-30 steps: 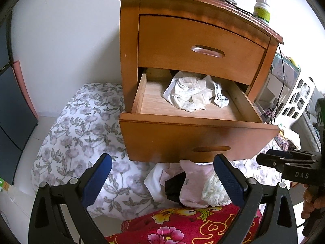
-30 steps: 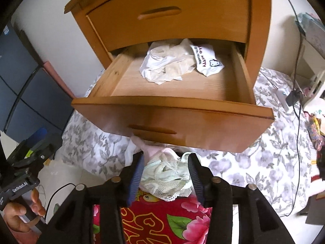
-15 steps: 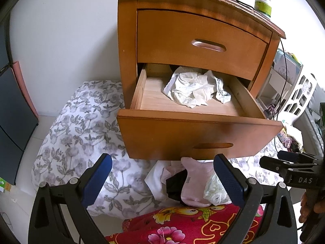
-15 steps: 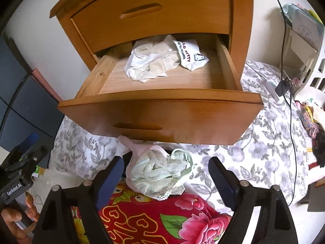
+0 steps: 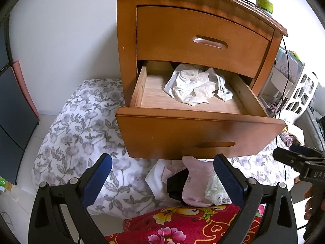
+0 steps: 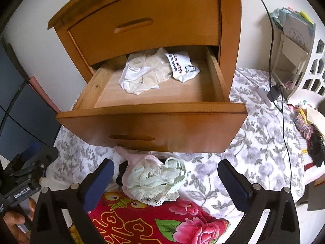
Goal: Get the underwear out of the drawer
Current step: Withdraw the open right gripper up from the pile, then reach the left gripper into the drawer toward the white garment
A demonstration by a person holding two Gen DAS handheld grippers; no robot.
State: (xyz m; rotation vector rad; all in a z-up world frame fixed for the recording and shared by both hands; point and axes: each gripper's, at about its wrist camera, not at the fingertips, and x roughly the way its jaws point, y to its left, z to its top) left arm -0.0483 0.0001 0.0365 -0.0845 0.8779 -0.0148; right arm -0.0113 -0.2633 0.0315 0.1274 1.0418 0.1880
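With both sets of tongs released, our right gripper [image 6: 164,181] still spreading over a pale green pair [image 6: 156,181] dropped below the open drawer [image 6: 152,120], we see the remaining white underwear [image 6: 146,75] up inside it, nearer our right.

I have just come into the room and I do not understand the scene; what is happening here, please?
A person holding a gripper in each hand is emptying the open lower drawer of a wooden nightstand. The right gripper is opening above a pale green lace piece, which lies with a few other garments on the bedding under the drawer. The left gripper is open and holds nothing. White underwear remains in the drawer.
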